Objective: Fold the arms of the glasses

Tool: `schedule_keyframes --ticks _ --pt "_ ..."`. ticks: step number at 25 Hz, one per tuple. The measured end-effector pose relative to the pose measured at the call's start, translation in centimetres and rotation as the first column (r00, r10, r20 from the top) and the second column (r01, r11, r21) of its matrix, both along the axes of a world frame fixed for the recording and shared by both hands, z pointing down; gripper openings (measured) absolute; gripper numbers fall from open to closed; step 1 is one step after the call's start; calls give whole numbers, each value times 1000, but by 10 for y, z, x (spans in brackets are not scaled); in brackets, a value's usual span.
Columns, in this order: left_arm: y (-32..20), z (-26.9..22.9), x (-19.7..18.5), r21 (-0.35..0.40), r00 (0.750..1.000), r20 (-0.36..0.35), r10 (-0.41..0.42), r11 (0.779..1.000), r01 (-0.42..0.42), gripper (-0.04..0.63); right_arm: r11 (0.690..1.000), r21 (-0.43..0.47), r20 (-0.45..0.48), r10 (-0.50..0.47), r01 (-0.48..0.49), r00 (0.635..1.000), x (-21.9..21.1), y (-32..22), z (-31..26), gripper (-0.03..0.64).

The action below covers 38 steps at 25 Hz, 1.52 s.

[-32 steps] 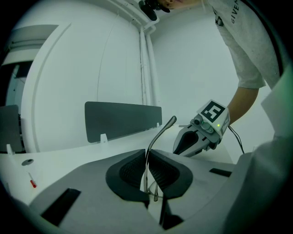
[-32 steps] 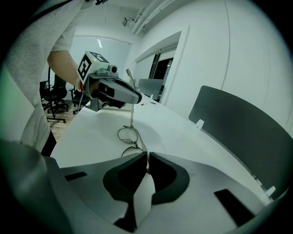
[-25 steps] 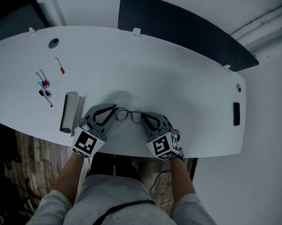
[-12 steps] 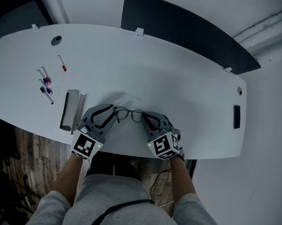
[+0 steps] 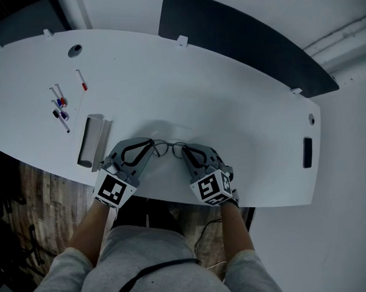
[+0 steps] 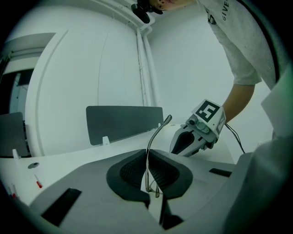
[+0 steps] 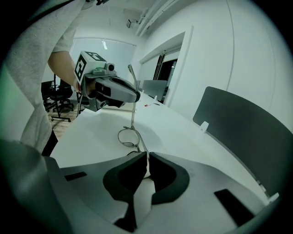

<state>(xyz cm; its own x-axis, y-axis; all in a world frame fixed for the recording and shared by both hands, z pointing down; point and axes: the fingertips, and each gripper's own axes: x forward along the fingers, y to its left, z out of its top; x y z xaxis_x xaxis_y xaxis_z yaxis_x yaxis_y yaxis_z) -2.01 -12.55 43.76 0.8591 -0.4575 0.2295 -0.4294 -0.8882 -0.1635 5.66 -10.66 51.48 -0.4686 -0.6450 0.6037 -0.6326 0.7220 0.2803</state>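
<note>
Thin-wire glasses (image 5: 169,149) sit low over the white table (image 5: 232,108) near its front edge, between my two grippers. My left gripper (image 5: 151,146) is shut on one arm of the glasses (image 6: 156,133), which sticks up and out between the pads. Its jaws have just been closing, with that arm between them. My right gripper (image 5: 185,152) is shut on the frame's other end, and one round lens rim (image 7: 128,136) lies just past its pads. Each gripper shows in the other's view, the right gripper (image 6: 185,142) and the left gripper (image 7: 120,93).
A long grey case (image 5: 91,143) lies left of my left gripper. Several markers (image 5: 60,109) lie farther left. A dark panel (image 5: 246,43) stands behind the table's far edge. A small black slab (image 5: 307,148) lies at the right end.
Both grippers and the glasses keep almost the same place near the front edge; the head view shows no clear difference.
</note>
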Motion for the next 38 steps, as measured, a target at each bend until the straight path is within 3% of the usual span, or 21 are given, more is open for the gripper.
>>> schedule_keyframes --ticks 6,8,11,18,20,22,38 --pt "-1 2 -11 -30 999 -27 -41 999 40 26 1000 -14 71 6 -5 997 4 4 -10 37" --pt "-2 3 -16 -44 998 -28 -58 997 57 26 999 -45 96 -11 15 995 2 8 -9 106" --pt "-1 5 -19 -44 998 -19 -68 997 67 26 995 -80 123 -43 53 992 -3 15 -8 118" --pt "3 6 -22 -54 997 -19 -78 996 77 26 989 -135 119 -46 62 992 -4 20 5 115" --pt "4 6 -23 -48 997 -19 -76 996 75 26 988 -143 100 -39 53 994 -2 20 9 76" --pt "4 4 -23 -43 997 -20 -75 996 74 26 988 -142 86 -42 54 995 -2 20 10 52" --pt "8 2 -14 -1 999 25 -33 999 33 26 989 -123 39 -82 86 996 -8 23 12 43"
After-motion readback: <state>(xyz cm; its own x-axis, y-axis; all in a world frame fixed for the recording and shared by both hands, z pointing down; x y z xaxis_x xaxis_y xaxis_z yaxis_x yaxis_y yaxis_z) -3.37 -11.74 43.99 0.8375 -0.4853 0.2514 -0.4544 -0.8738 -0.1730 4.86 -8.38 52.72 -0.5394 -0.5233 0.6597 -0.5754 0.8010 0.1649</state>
